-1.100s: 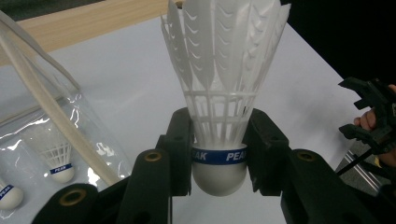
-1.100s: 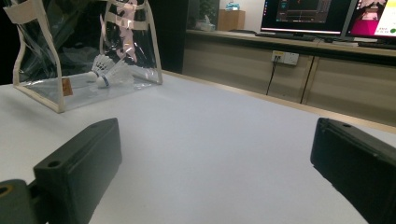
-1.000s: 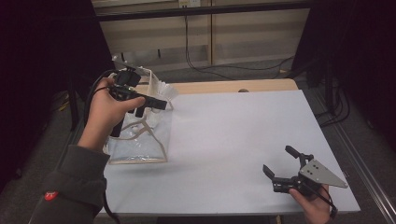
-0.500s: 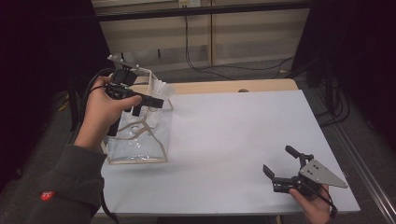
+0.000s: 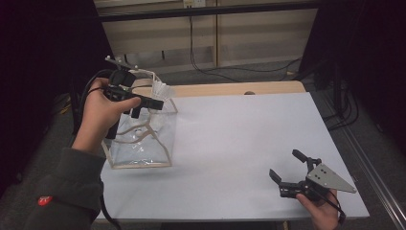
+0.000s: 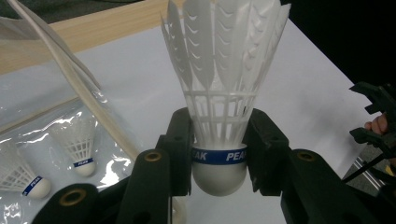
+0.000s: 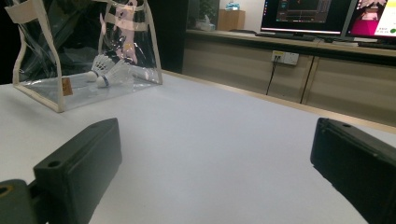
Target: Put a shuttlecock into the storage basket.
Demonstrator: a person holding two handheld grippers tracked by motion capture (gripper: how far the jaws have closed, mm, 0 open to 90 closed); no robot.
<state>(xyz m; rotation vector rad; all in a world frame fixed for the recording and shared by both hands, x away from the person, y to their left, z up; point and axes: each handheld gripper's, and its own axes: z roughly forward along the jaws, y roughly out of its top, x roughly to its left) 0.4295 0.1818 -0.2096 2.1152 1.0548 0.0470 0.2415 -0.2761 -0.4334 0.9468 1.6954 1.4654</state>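
The left gripper (image 5: 154,101) was clamped on a white shuttlecock (image 6: 219,93), its 2 jaws pressing the base at the blue band just above the cork, feathers pointing away from the hand. It hung above the far edge of the clear bag (image 5: 143,143) at the left of the table (image 5: 239,129), and over the last second it had drifted a little up and toward the far side, so the shuttlecock sat at the bag's open top rather than inside. Through the plastic, 2 more shuttlecocks (image 6: 77,149) lay on the bag's floor. I judged this shuttlecock to be on its way either into or out of the bag; the small shift did not settle which. At the near right, the right gripper (image 5: 287,173) rested low by the table edge, jaws spread wide and holding nothing, unchanged from before.
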